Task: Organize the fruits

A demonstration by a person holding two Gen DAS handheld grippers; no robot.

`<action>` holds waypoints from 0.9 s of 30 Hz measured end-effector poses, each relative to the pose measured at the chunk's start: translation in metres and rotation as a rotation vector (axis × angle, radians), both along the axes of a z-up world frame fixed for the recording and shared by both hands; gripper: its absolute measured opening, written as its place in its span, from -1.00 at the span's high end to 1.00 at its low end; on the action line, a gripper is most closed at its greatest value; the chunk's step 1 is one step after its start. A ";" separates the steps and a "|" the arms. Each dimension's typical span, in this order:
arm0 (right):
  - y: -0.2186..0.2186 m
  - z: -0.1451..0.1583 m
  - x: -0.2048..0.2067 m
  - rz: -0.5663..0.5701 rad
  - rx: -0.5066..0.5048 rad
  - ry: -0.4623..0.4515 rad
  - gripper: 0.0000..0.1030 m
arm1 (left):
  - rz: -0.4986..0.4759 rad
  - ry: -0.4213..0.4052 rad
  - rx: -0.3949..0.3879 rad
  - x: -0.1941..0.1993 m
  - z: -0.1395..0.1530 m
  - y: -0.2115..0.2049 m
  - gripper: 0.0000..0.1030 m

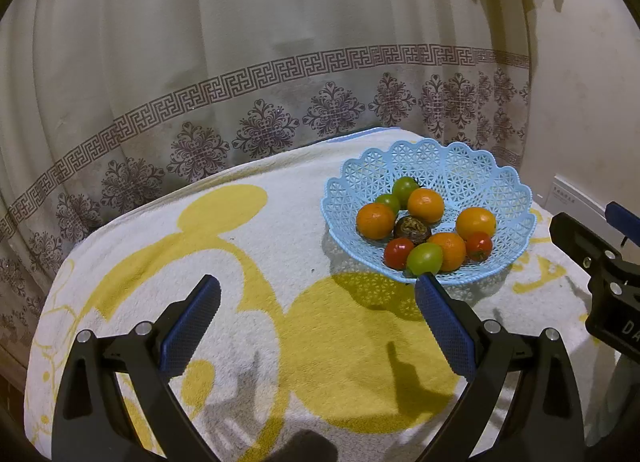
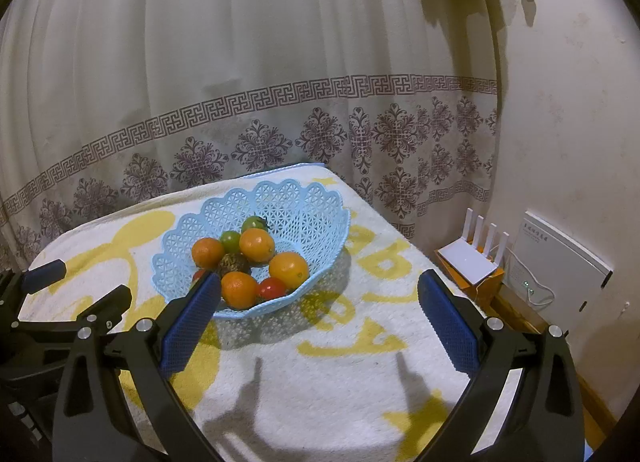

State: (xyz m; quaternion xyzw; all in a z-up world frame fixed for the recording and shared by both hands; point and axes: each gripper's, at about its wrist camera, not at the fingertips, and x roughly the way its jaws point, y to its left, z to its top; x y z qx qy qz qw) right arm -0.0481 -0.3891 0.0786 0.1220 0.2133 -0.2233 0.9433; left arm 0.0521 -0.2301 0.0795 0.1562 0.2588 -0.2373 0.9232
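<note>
A: Item one, container?
B: Blue lattice basket (image 1: 496, 182), scalloped rim, on the towel (image 1: 280, 246), far right part of the table.
A: Contents?
B: Four oranges (image 1: 375, 221); two red tomatoes (image 1: 398, 253); three green tomatoes (image 1: 425, 258), one at the near rim, two at the far side; one dark brown wrinkled fruit (image 1: 412, 228) in the middle. All inside the basket, touching one another.
A: Towel?
B: White, yellow cartoon print and letters.
A: Left gripper (image 1: 318, 294)?
B: Spread wide, nothing between the blue pads, above the towel just near of the basket; its right pad overlaps the near rim in view.
A: Right gripper (image 2: 320, 294)?
B: Also spread wide, holding nothing, near and right of the basket.
A: Surroundings?
B: Patterned curtain (image 2: 240, 102) behind; white router (image 2: 470, 258) on an orange box by the right wall.
</note>
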 end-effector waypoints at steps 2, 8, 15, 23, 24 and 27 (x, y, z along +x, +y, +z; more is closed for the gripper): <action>0.000 0.000 0.001 0.000 0.000 0.002 -0.94 | -0.002 -0.001 0.001 0.000 0.000 0.000 -0.88; 0.000 -0.003 0.002 0.004 0.001 0.006 -0.94 | -0.003 0.000 0.001 0.000 0.000 0.000 -0.88; 0.001 -0.006 0.003 0.008 -0.001 0.013 -0.94 | -0.002 -0.001 0.001 0.000 0.000 0.000 -0.88; 0.001 -0.005 0.004 0.010 0.000 0.015 -0.94 | -0.003 0.000 0.003 0.000 0.000 0.000 -0.88; 0.001 -0.005 0.004 0.010 0.000 0.015 -0.94 | -0.004 -0.001 0.003 -0.001 0.000 0.000 -0.88; 0.001 -0.005 0.004 0.011 -0.001 0.016 -0.94 | -0.005 0.000 0.003 -0.001 -0.001 0.000 -0.88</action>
